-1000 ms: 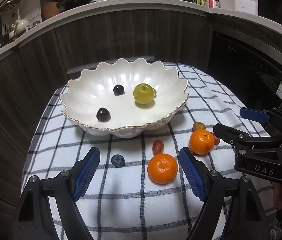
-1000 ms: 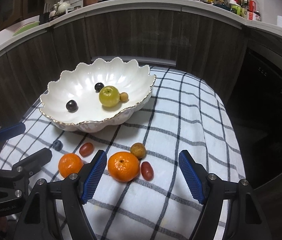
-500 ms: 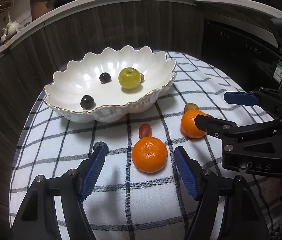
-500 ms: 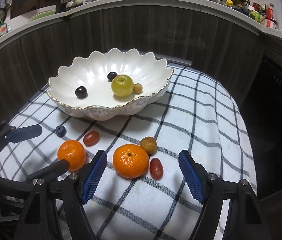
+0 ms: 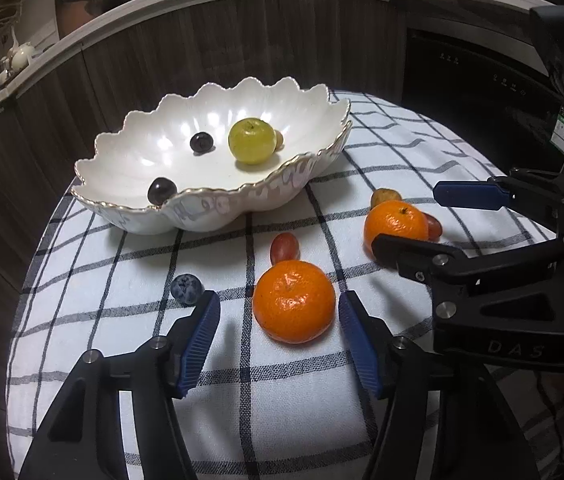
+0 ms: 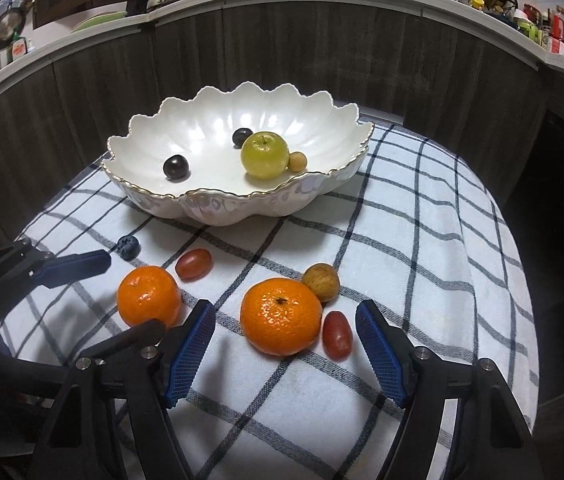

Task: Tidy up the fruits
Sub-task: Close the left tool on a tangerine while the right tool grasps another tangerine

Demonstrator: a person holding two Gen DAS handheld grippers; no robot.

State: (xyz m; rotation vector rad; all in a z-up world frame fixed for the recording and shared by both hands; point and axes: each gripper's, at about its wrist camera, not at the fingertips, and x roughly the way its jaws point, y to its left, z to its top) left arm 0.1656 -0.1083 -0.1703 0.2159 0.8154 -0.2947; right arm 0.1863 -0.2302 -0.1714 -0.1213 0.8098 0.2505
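Observation:
Two mandarins lie on the checked cloth in front of a white scalloped bowl [image 5: 201,216] [image 6: 241,208]. My left gripper [image 5: 278,312] [image 6: 135,292] is low over the left mandarin [image 5: 294,302] [image 6: 147,296]. Its jaws are closing with the fruit between the pads, the right pad almost at the peel and the left pad well apart. My right gripper [image 6: 284,312] [image 5: 405,216] stands open around the right mandarin [image 6: 279,316] [image 5: 396,220] without touching it. The bowl holds a green apple [image 5: 251,140] [image 6: 264,155], two dark fruits and a small tan one.
A blueberry [image 5: 187,289] lies by the left gripper's left finger. A red grape [image 5: 284,247] sits behind the left mandarin. A tan longan [image 6: 321,282] and another red grape [image 6: 337,340] touch the right mandarin. The cloth [image 6: 422,240] drops off at the right; dark cabinets stand behind.
Both grippers have sunk toward the cloth, and each mandarin now lies between a pair of pads. The left jaws have narrowed a good deal; the right jaws hardly at all.

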